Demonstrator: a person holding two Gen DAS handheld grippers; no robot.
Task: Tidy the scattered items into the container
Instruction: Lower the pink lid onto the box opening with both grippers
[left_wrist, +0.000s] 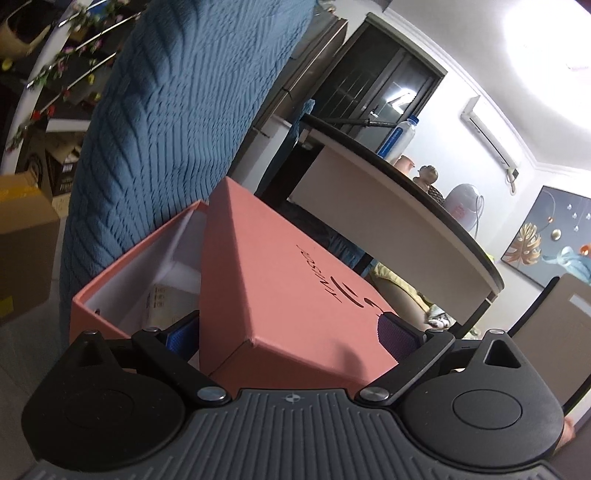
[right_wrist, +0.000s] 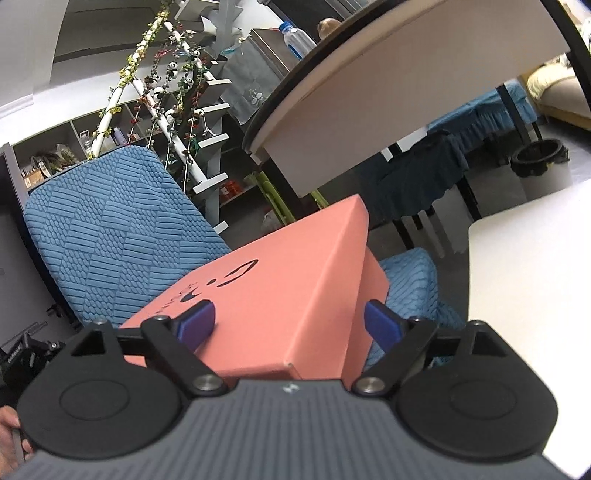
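A salmon-pink box lid (left_wrist: 295, 288) with a dark logo hangs tilted over the open pink box (left_wrist: 122, 280). The box has a white inside, and a printed item (left_wrist: 160, 299) lies in it. My left gripper (left_wrist: 288, 334) is shut on the lid's near end, one blue pad against its side wall and the other on its top face. In the right wrist view the same lid (right_wrist: 273, 295) sits between the fingers of my right gripper (right_wrist: 288, 325), which is shut on its other end. A corner of the box (right_wrist: 375, 275) shows under the lid, resting on a blue chair seat (right_wrist: 410, 280).
A blue textured chair back (left_wrist: 177, 129) (right_wrist: 110, 236) rises right behind the box. A round table (left_wrist: 388, 206) (right_wrist: 369, 92) carrying a water bottle (left_wrist: 400, 136) overhangs nearby. A white tabletop (right_wrist: 535, 295) lies to the right, a cardboard carton (left_wrist: 22, 240) to the left and a black bin (right_wrist: 541, 162) farther off.
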